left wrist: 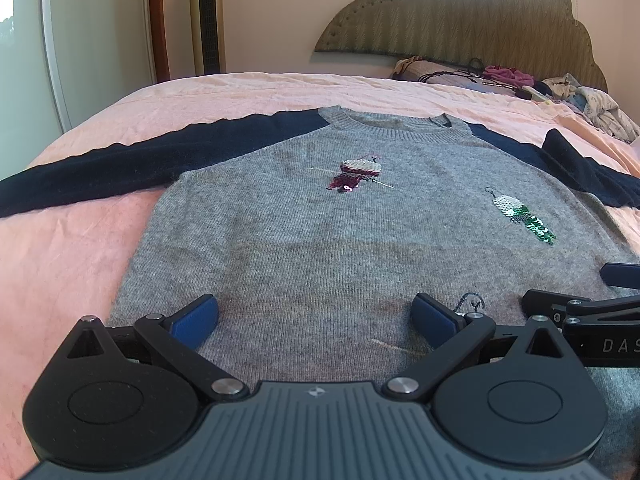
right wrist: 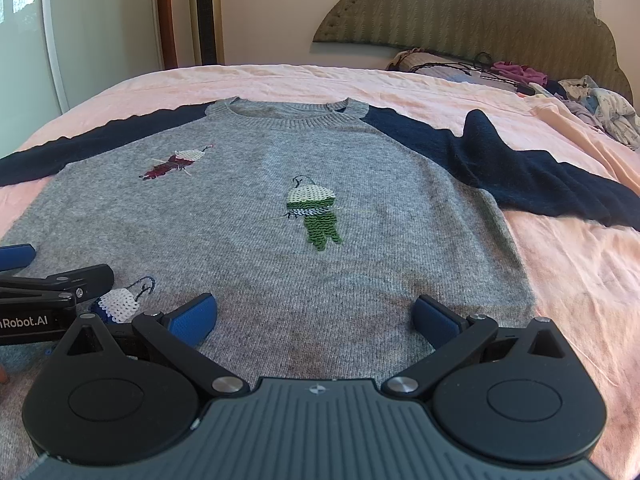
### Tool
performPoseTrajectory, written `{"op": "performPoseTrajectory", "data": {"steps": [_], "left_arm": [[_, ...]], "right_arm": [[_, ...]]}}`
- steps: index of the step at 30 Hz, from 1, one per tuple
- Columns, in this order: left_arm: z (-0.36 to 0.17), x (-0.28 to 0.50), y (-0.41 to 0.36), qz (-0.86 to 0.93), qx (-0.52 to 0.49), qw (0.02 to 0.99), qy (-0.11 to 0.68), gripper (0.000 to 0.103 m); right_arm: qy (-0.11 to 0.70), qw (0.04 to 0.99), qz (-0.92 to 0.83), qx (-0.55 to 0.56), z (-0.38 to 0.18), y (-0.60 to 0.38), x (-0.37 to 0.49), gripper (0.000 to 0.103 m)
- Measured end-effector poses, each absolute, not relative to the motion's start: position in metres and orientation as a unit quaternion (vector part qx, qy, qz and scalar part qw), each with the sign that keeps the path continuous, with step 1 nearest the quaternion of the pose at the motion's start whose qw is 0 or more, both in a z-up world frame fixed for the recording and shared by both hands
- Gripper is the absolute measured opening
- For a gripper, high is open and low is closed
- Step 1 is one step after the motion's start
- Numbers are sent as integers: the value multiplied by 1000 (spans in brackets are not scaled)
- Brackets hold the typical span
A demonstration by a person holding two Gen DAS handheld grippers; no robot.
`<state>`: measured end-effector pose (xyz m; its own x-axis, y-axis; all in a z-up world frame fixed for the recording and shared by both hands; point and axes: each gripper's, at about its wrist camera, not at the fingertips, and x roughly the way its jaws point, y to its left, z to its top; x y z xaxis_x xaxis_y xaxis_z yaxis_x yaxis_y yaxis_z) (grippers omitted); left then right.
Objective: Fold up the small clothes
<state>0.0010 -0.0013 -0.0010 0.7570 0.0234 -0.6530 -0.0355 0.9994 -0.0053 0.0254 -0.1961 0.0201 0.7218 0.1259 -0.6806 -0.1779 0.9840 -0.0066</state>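
A small grey knitted sweater [left wrist: 304, 232] [right wrist: 248, 248] with navy sleeves lies flat and face up on the pink bed, neck towards the headboard. Both sleeves are spread out sideways; the right sleeve [right wrist: 532, 180] has a raised fold. Sequin figures decorate the front: a red one [left wrist: 356, 174], a green one [right wrist: 314, 216]. My left gripper [left wrist: 314, 318] hovers open over the lower hem, nothing between its blue pads. My right gripper [right wrist: 314, 318] is open too, over the hem further right. Each gripper shows at the edge of the other's view.
The pink bedsheet [left wrist: 60, 264] [right wrist: 580, 280] surrounds the sweater. A heap of clothes and dark cords [left wrist: 520, 80] lies at the padded headboard [left wrist: 460, 20]. A tower fan [left wrist: 206, 16] and a wardrobe door stand beyond the bed's far left.
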Motion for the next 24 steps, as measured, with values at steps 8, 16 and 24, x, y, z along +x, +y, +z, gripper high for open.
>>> {"op": "performPoseTrajectory", "data": {"steps": [8,16,24], "left_arm": [[-1,-1,-1,16,-10,938,347,103],[-1,-1,-3,19,-3,938,347,103],[-1,-2,-3,20,-1,937,348,103]], "right_arm": [[365,927,83,-35,20,-196,25,103],[366,927,81,-35,20,-197,25,103],[366,926,80,-35,20,-196,25,103]]}}
